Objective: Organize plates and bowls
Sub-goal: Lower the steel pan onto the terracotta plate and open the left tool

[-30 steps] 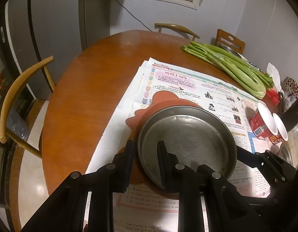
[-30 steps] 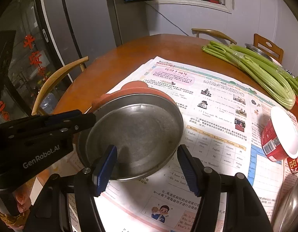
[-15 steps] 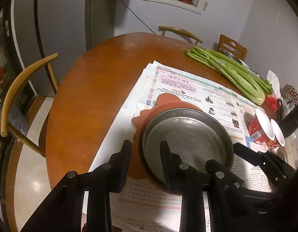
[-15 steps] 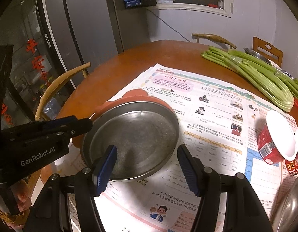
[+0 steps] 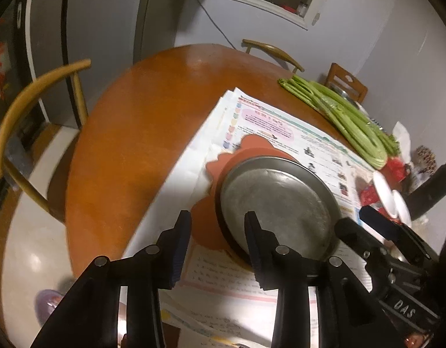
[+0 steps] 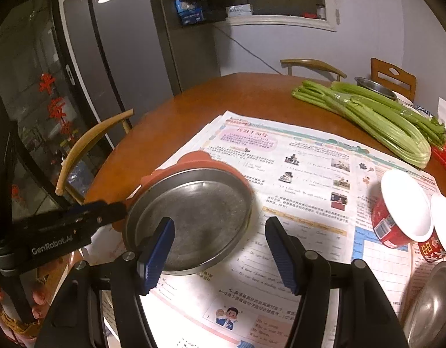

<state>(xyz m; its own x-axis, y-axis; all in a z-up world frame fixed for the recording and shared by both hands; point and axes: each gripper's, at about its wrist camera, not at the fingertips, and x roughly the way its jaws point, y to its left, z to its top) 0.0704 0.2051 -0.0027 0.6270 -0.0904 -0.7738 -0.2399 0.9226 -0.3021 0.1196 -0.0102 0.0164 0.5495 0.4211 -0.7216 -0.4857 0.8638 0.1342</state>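
Note:
A round steel plate lies on an orange scalloped mat over spread newspaper. My left gripper straddles the plate's near left rim. Its jaws are opening, and the rim sits loose between the pads without being pressed. From the right wrist view the left gripper reaches the plate's left edge. My right gripper hovers over the plate's near right side with its jaws wide and nothing clamped. One finger is above the plate, the other is off its rim. The right gripper shows at the plate's right edge.
Two red paper bowls lie tipped to the right on the newspaper, beside a larger steel bowl. Celery and a small steel bowl sit at the far right. Chairs ring the round wooden table.
The left jaws have spread off the plate's rim that they pinched before. Both grippers have drawn back slightly from the plate, which stays on the mat.

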